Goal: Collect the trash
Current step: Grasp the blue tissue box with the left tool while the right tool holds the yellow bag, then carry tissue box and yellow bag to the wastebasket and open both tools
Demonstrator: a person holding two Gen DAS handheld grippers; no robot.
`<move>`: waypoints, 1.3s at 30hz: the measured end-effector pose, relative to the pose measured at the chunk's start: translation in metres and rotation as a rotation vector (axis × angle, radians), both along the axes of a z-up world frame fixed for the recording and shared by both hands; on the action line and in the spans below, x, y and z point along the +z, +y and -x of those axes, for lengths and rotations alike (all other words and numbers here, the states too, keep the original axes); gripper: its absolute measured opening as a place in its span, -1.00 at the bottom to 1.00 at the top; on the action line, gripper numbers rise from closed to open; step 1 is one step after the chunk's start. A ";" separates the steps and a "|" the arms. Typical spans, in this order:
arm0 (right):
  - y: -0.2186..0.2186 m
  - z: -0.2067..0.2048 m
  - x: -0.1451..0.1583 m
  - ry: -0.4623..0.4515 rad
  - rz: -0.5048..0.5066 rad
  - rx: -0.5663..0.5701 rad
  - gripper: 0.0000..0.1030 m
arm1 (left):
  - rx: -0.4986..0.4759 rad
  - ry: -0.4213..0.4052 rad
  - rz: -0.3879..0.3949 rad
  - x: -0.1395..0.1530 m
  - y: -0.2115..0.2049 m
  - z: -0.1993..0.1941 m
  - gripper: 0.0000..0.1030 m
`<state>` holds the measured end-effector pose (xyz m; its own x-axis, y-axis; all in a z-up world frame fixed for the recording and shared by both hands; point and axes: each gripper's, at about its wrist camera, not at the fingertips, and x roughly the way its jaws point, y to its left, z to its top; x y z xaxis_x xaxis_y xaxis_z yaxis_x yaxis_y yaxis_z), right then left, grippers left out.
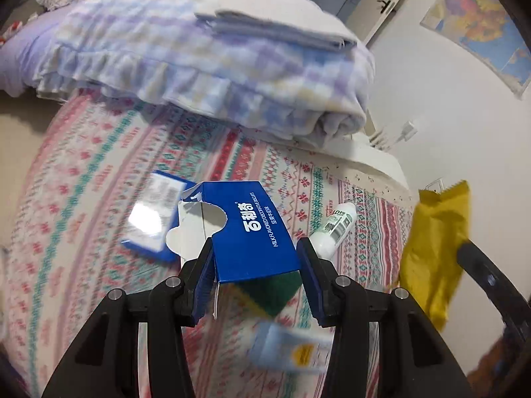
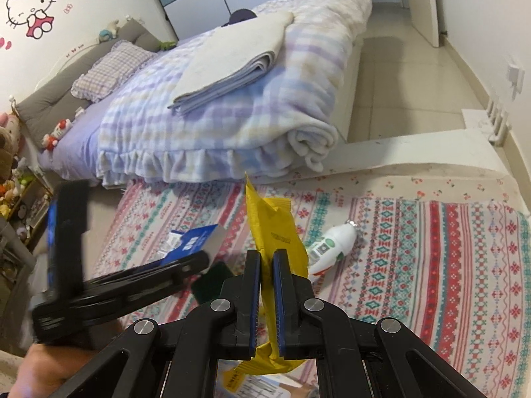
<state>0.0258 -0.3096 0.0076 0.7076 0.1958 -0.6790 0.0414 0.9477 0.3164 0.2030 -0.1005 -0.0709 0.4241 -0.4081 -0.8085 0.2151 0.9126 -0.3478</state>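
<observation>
My left gripper [image 1: 254,250] is shut on a torn blue biscuit box [image 1: 245,232] and holds it above the patterned sheet [image 1: 83,172]. My right gripper [image 2: 266,255] is shut on a yellow wrapper [image 2: 272,229], which also shows in the left wrist view [image 1: 438,245]. A white bottle [image 2: 332,243] lies on the sheet; it also shows in the left wrist view [image 1: 335,229]. A flat blue packet [image 1: 156,215] lies left of the box. A green block [image 1: 272,290] and a pale blue packet [image 1: 292,348] lie below the box.
A folded checked quilt [image 2: 232,112] with a folded towel [image 2: 232,63] on it lies on the bed beyond the sheet. A white step [image 2: 431,149] and tiled floor [image 2: 398,66] are to the right. The left gripper's handle [image 2: 99,282] crosses the right wrist view.
</observation>
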 end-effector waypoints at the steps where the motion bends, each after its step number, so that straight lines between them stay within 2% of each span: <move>1: 0.001 0.001 0.002 -0.005 0.000 0.003 -0.88 | 0.007 0.000 0.004 0.005 0.008 0.004 -0.02; 8: 0.021 0.006 0.011 -0.041 0.019 0.021 -0.88 | 0.070 -0.037 0.002 0.045 0.075 0.036 -0.02; 13: 0.051 0.007 0.015 -0.057 0.072 0.066 -0.88 | 0.126 -0.046 0.000 0.054 0.133 0.052 -0.02; 17: 0.085 0.008 0.015 -0.063 0.118 0.130 -0.88 | 0.199 -0.055 0.033 0.047 0.187 0.063 -0.02; 19: 0.102 0.009 0.014 -0.063 0.136 0.155 -0.88 | 0.253 -0.030 0.064 0.036 0.217 0.064 -0.02; 22: 0.129 0.014 0.012 -0.075 0.172 0.207 -0.88 | 0.337 0.029 0.162 0.024 0.266 0.065 -0.02; 25: 0.154 0.020 0.011 -0.088 0.191 0.264 -0.88 | 0.412 0.010 0.228 0.029 0.313 0.071 -0.02; 28: 0.175 0.025 0.008 -0.103 0.209 0.311 -0.88 | 0.473 0.010 0.236 0.028 0.346 0.076 -0.02; 31: 0.191 0.026 0.001 -0.089 0.184 0.343 -0.88 | 0.512 0.045 0.253 0.018 0.376 0.079 -0.02; 39: 0.236 0.019 -0.010 -0.081 0.120 0.421 -0.88 | 0.548 0.086 0.280 0.003 0.414 0.086 -0.02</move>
